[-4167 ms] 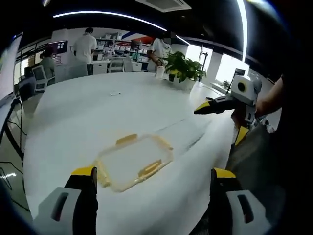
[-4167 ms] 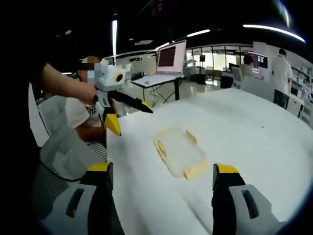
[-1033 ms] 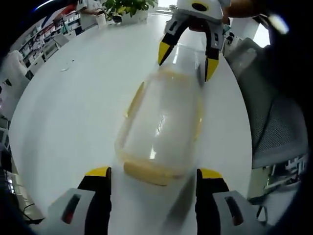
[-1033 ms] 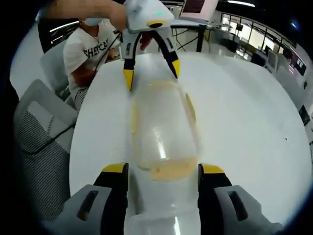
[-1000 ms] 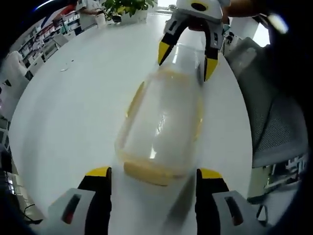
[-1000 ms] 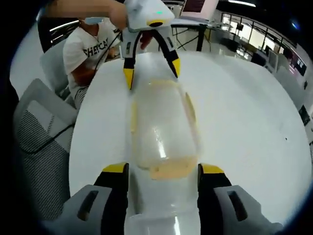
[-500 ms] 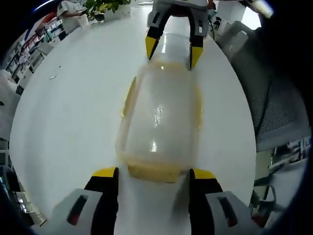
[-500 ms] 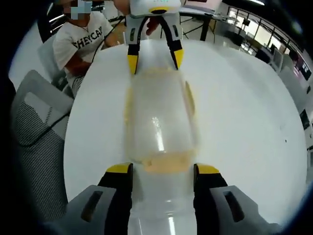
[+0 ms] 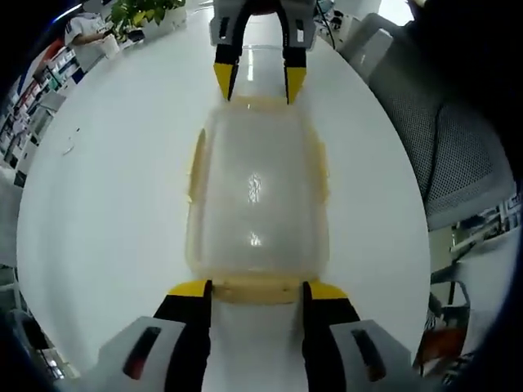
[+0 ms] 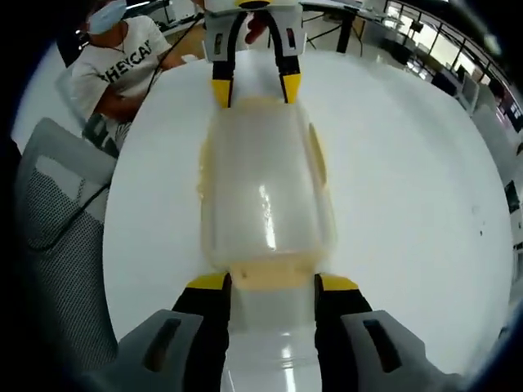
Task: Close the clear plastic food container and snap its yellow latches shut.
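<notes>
Lying on the white surface [image 9: 106, 188], the container [image 9: 257, 196] sits lengthwise between the two tools, with its lid on. In the left gripper view it is well in from the surface edges, nearer the edge beside the grey mesh chair [image 9: 458, 155].

Left tool [image 9: 254, 288]: jaws parted to a moderate gap, one on each side of the yellow latch [image 9: 257, 289] at the container's near end. The yellow tips are at the corners of that end; actual contact cannot be confirmed. The same tool appears at the top of the right gripper view [image 10: 253, 86], with its tips at the container's far end.

Right tool [image 10: 270, 282]: jaws parted to a similar gap, with the yellow tips either side of the near-end latch [image 10: 274, 273]. It does not visibly clamp anything. The same tool appears at the top of the left gripper view [image 9: 259, 77], with its tips at the container's far corners.

Side latches: yellow strips show along both long sides of the container [image 9: 196, 163] [image 9: 323, 167]. Whether they are snapped down cannot be told.

Surroundings: a seated person [image 10: 122, 61] in a white T-shirt is beyond the surface edge in the right gripper view. A potted plant [image 9: 143, 10] stands at the far edge in the left gripper view.
</notes>
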`<state>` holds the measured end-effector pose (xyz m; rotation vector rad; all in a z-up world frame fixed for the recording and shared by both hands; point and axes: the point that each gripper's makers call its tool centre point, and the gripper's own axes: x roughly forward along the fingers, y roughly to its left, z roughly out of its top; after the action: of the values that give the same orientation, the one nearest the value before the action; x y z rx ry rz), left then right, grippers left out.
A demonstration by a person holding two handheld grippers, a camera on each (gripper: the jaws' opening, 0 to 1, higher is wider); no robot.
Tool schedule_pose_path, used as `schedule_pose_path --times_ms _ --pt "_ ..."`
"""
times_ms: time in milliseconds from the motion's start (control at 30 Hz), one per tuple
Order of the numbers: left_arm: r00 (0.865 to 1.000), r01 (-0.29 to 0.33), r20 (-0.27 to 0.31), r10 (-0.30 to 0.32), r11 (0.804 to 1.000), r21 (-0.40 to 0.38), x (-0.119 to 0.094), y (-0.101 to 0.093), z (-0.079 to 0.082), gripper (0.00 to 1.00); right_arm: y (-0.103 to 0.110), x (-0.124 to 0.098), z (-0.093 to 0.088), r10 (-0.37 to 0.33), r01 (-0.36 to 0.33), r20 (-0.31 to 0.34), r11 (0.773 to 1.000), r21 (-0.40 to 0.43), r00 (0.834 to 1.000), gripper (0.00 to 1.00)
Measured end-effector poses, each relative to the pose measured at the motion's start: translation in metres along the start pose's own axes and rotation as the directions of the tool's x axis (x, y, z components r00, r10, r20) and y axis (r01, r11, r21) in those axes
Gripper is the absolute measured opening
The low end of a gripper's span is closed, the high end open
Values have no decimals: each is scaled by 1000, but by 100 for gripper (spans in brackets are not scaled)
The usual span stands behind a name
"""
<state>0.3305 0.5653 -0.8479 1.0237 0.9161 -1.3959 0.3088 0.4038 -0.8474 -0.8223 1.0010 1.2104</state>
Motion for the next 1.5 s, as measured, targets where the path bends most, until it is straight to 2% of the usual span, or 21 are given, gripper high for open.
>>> schedule_pose_path --times_ms 100,133,200,433,567,667,800,933,1200,1333,1500 --pt "1000 -5 -2 5 1000 -16 2 1 1 35 1 2 -2 -6 6 -34 1000 -21 999 38" --pt "1000 -6 -6 6 1000 -19 2 1 2 35 0 3 -3 -17 14 -51 999 -51 999 37" --pt "1000 -6 -15 5 1000 -16 2 0 1 35 0 3 -2 -7 6 -62 1000 -17 998 37" --pt "1000 -4 -24 3 1000 -24 2 1 0 35 0 4 -2 3 -9 -95 998 -58 996 38" --pt "999 -4 -33 3 1000 -29 2 1 0 36 0 5 0 21 -35 -109 991 -129 994 39" --pt "1000 -2 -31 1 999 -36 2 1 0 36 0 5 -1 22 -41 -141 991 -131 990 40" --pt "1000 -4 -22 4 999 -38 2 1 0 37 -1 5 -2 26 -46 -152 990 -135 988 40" --pt "1000 -11 -23 10 999 -37 2 0 1 35 0 4 -2 22 -41 -146 991 -130 989 38" --pt "998 -20 -66 16 998 -57 2 -10 5 34 0 1 -5 50 -66 -113 987 -144 992 36" --pt "998 -23 -55 18 996 -91 1 -14 5 34 0 1 -5 57 -76 -113 981 -177 992 36" --pt "999 -20 -36 17 995 -101 -5 -17 3 34 3 -5 1 72 -87 -89 980 -177 993 37"
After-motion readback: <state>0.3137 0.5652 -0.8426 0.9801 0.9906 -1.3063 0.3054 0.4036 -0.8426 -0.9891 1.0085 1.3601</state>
